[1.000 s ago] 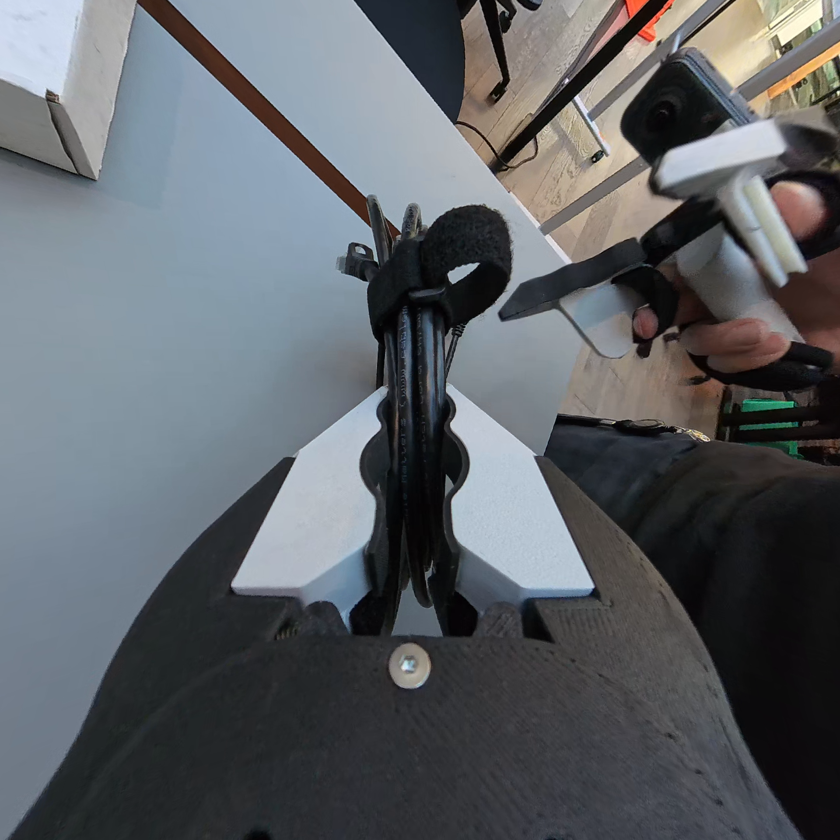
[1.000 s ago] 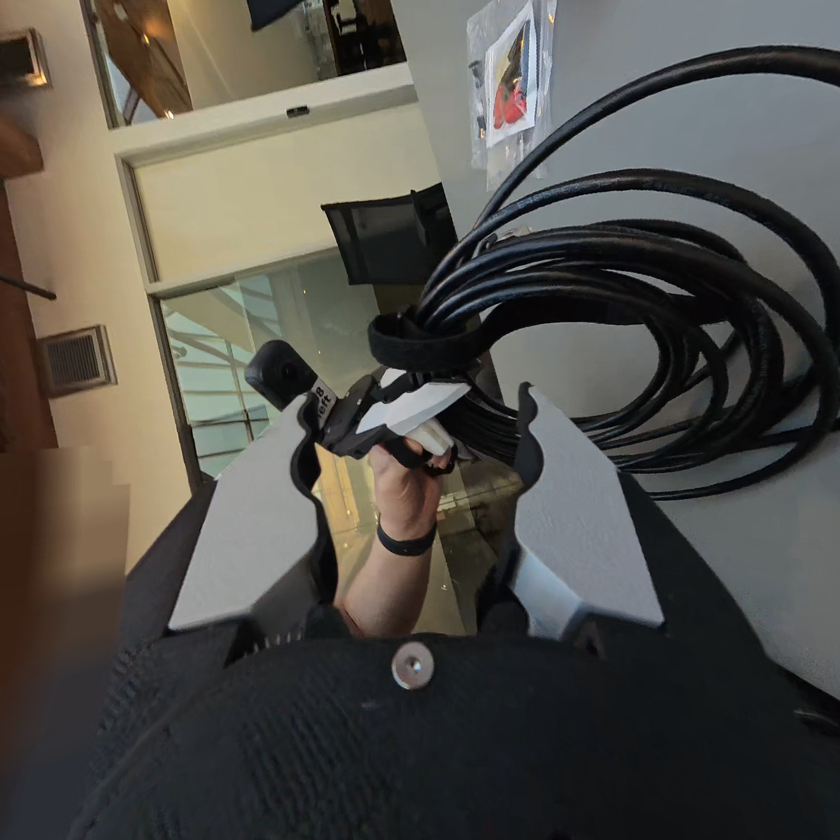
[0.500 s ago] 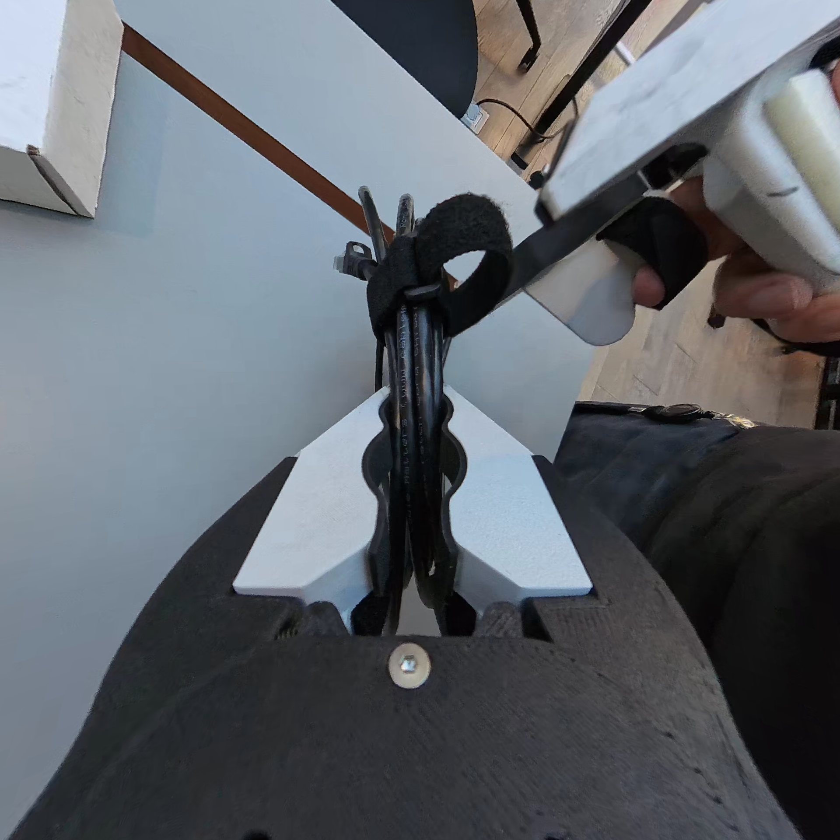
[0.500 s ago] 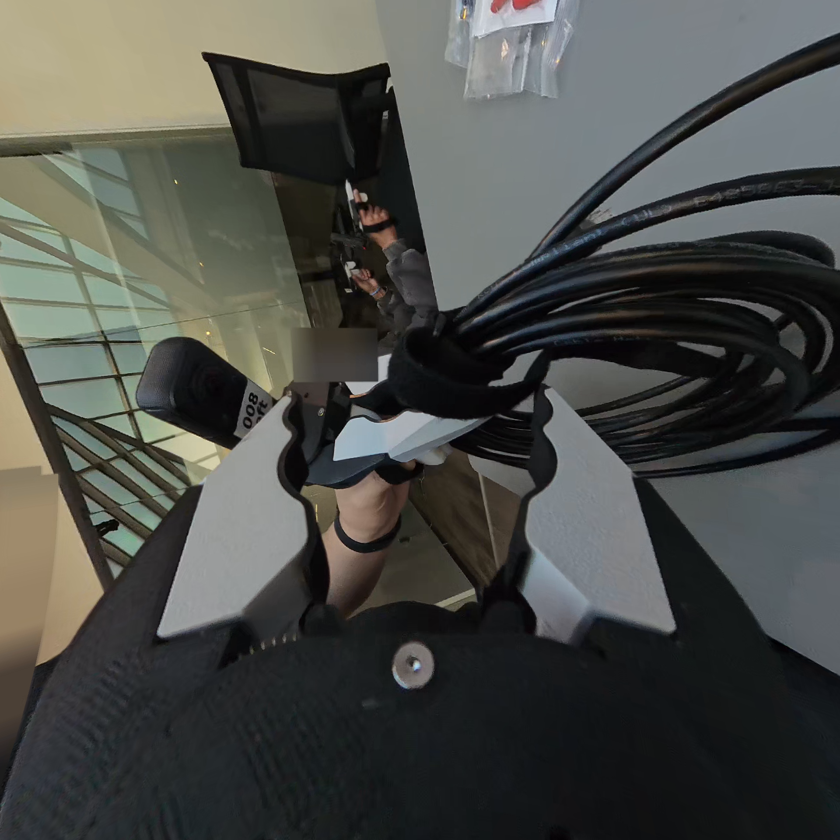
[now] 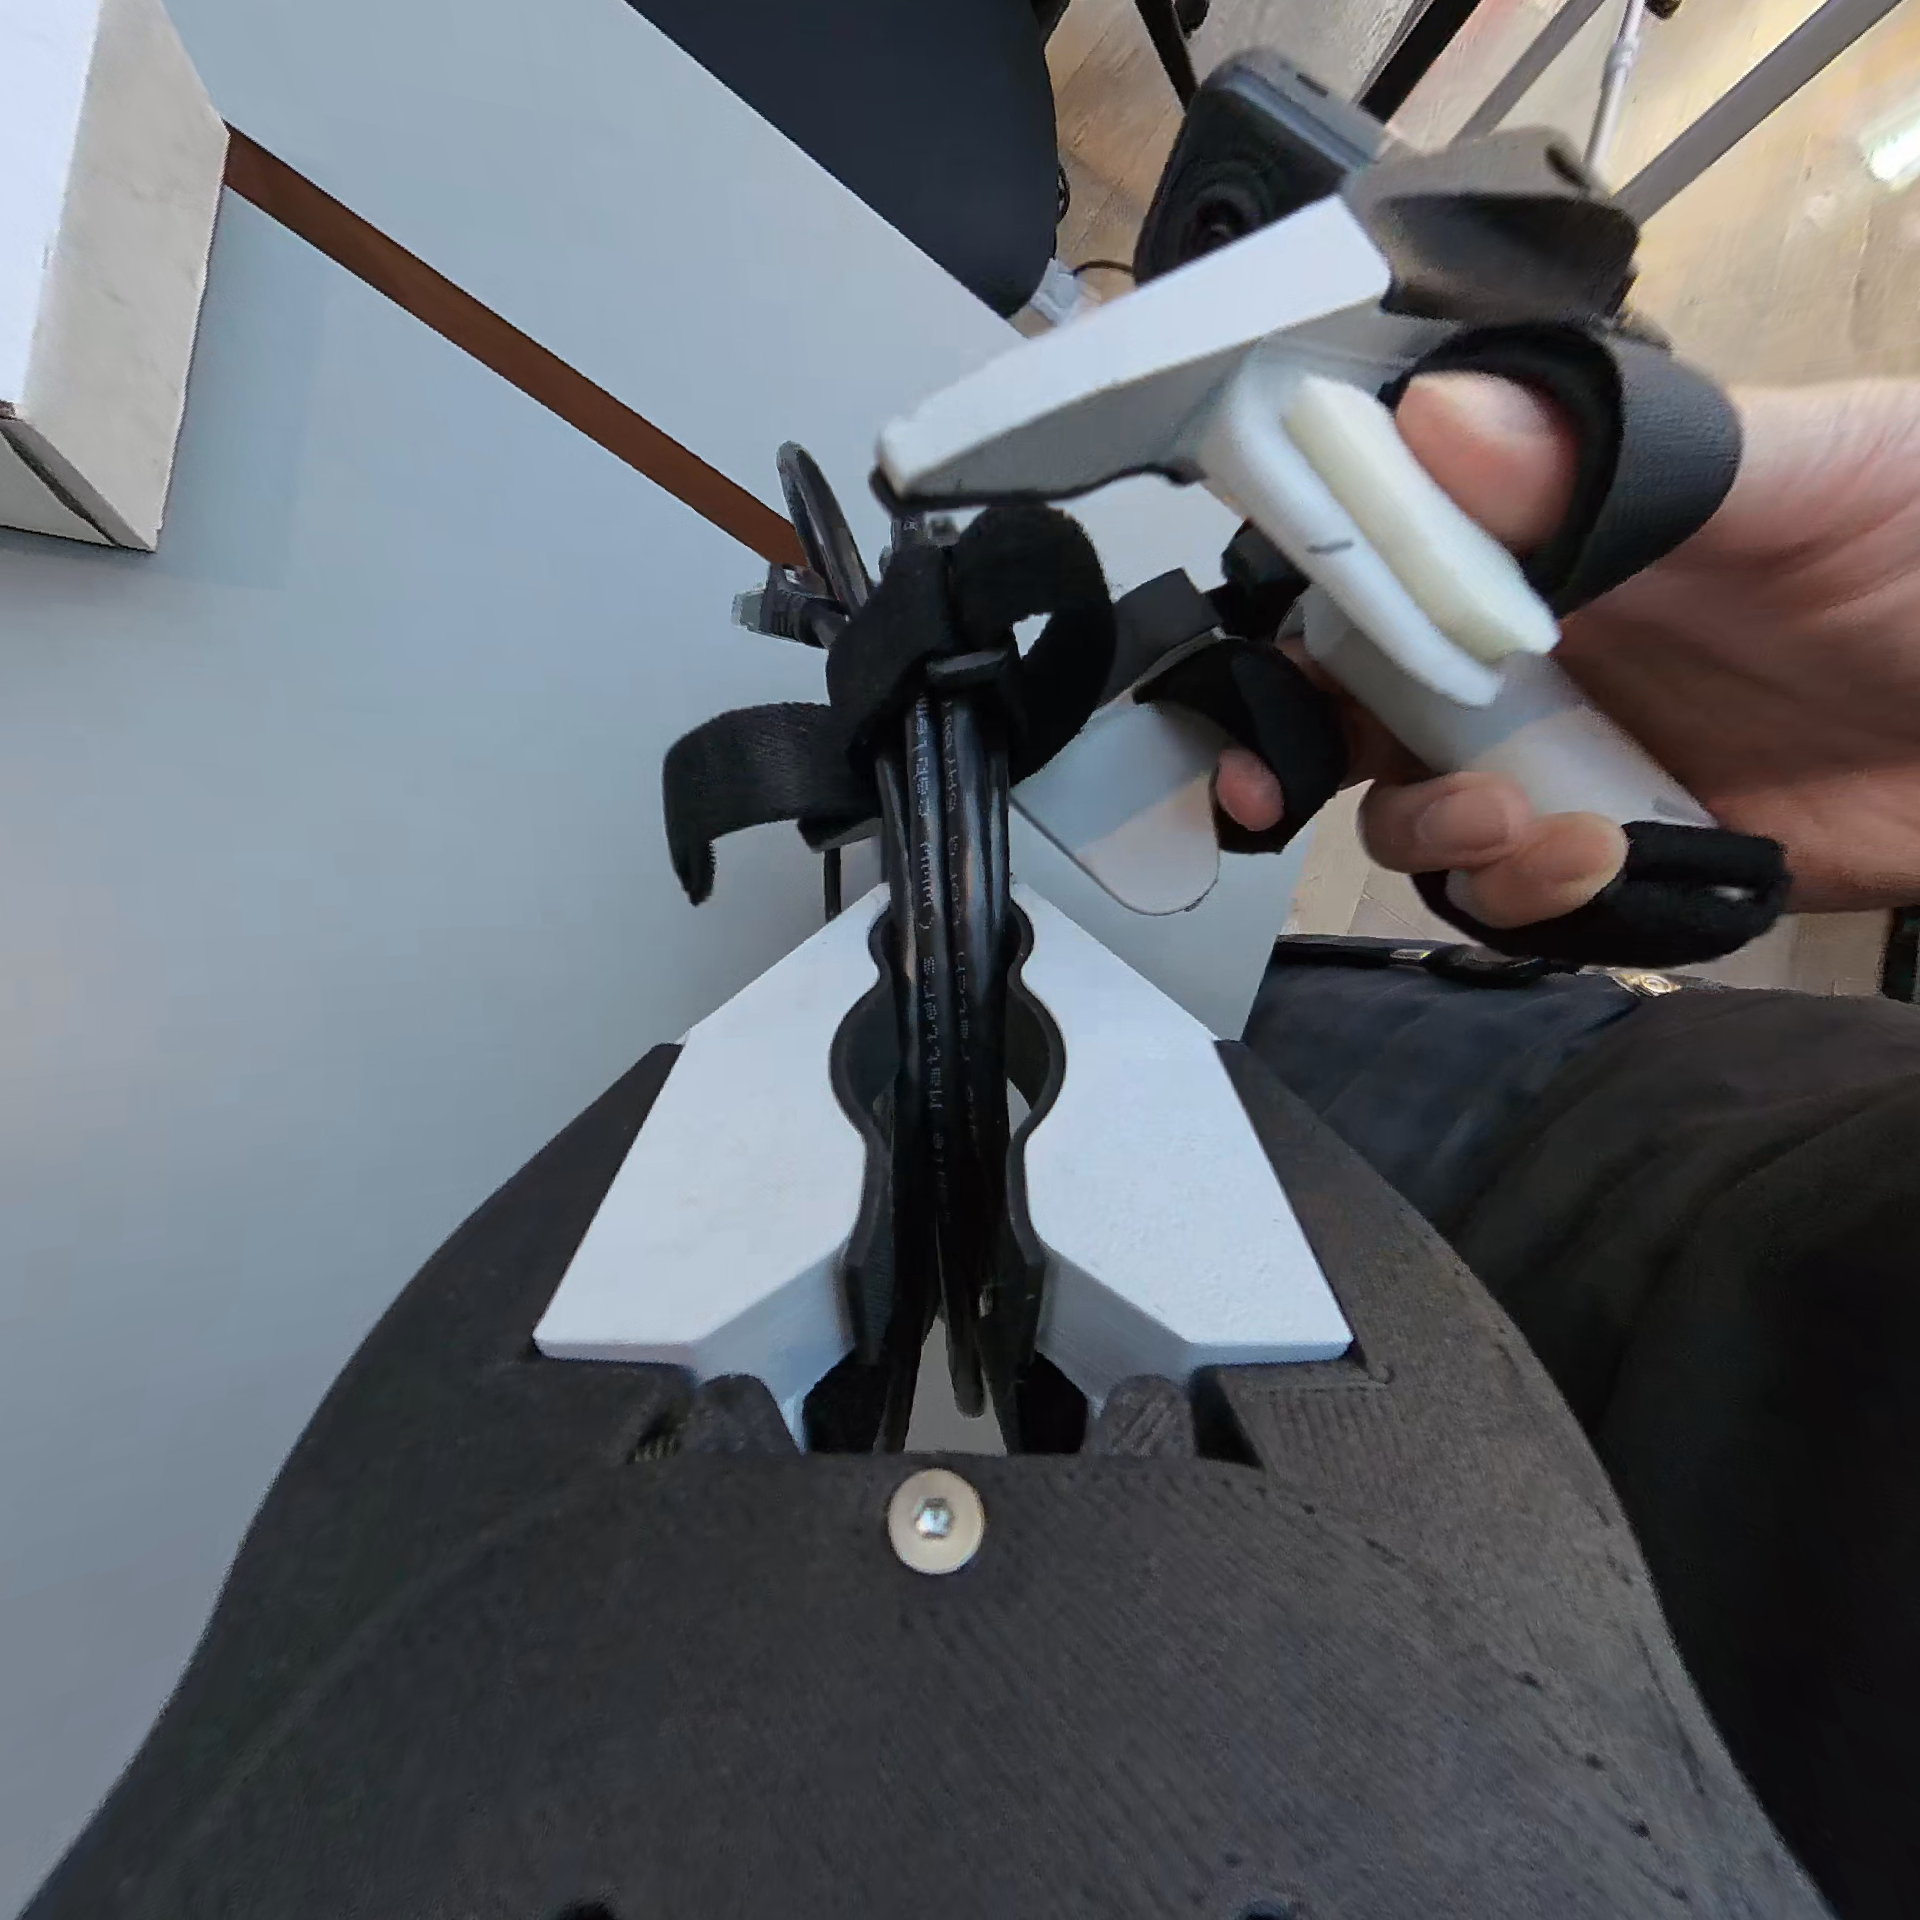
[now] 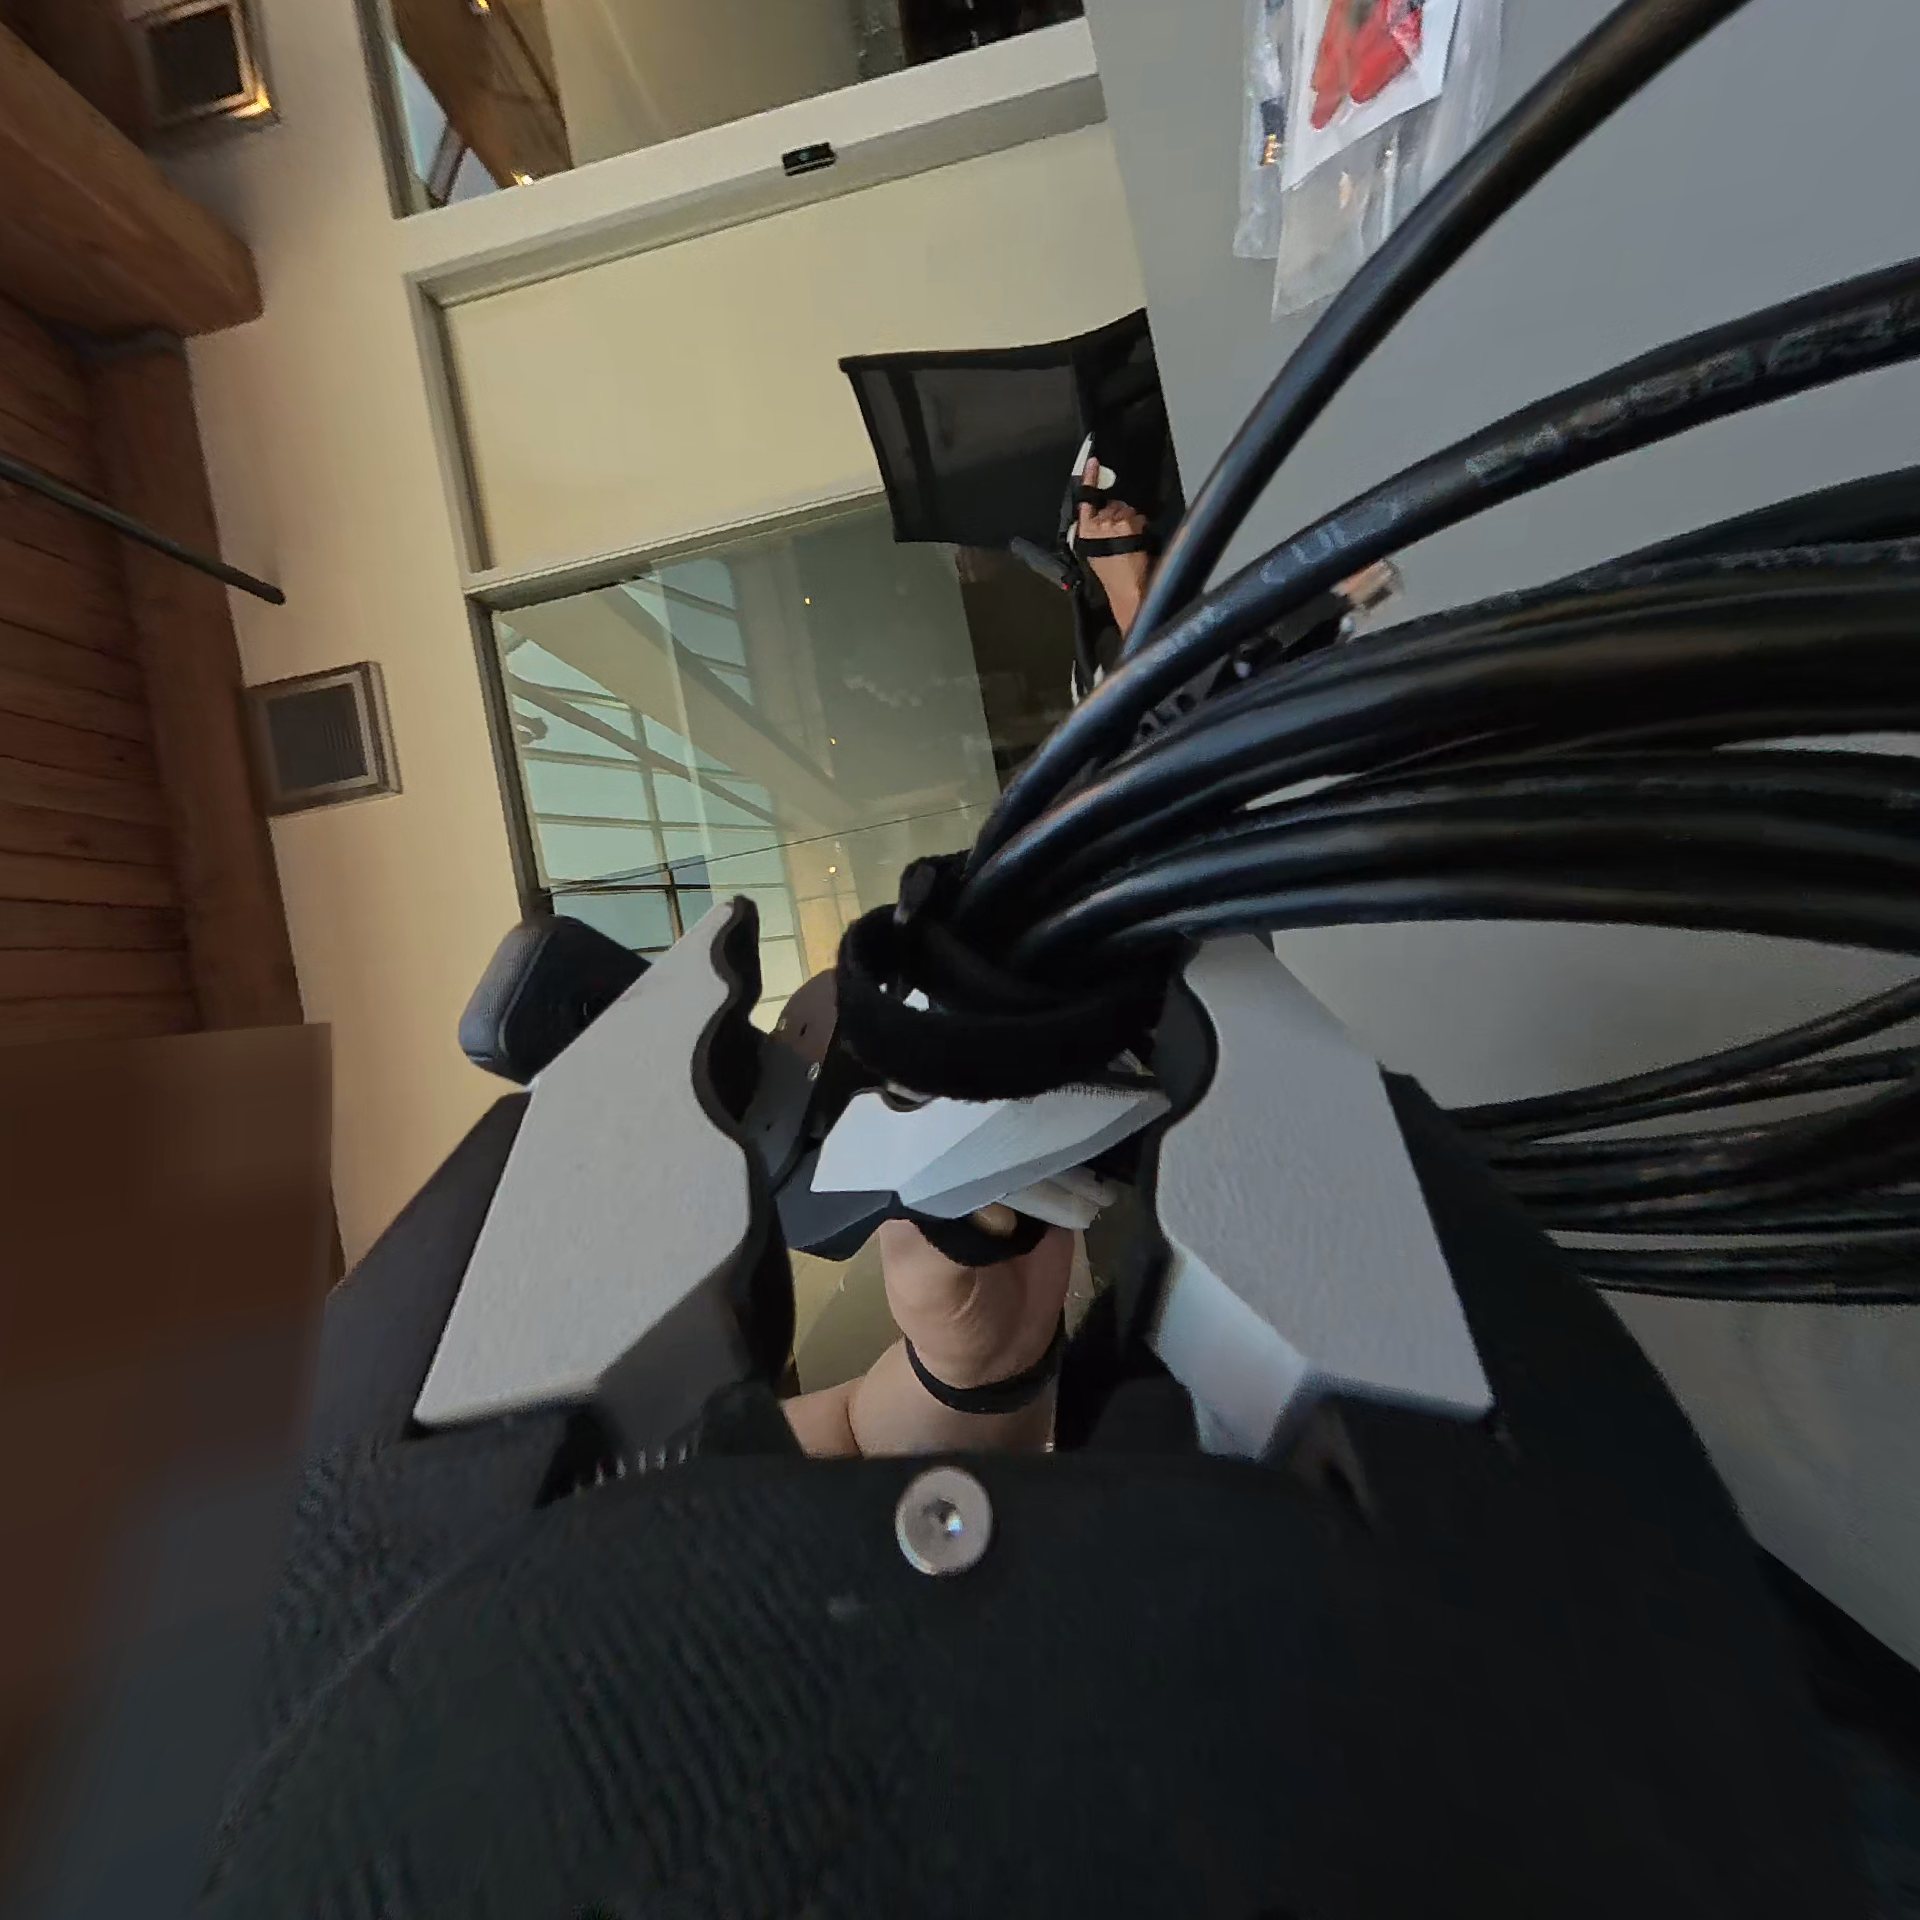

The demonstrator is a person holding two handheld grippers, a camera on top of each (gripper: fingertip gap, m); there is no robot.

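A coil of black cable [image 6: 1558,790] is bound by a black hook-and-loop strap [image 5: 987,623]. My left gripper [image 5: 951,914] is shut on the cable bundle just below the strap and holds it upright above the grey table [image 5: 312,779]. My right gripper [image 6: 982,935] is open, with the strap [image 6: 987,1029] between its two fingers. In the left wrist view the right gripper [image 5: 883,644] comes in from the right, one finger above the strap and one below. A loose tail of the strap [image 5: 727,769] sticks out to the left. The left gripper also shows in the right wrist view [image 6: 987,1143].
A white cardboard box [image 5: 94,260] sits at the table's far left. A brown gap [image 5: 499,343] runs between table tops. A black chair [image 5: 883,125] stands beyond. Clear bags with red parts [image 6: 1351,114] lie on the table. The holder's dark trouser leg [image 5: 1610,1247] is at the right.
The right gripper has moved in from the right and now straddles the strap, still open. A loose strap tail now shows to the left of the bundle. The left gripper keeps its hold.
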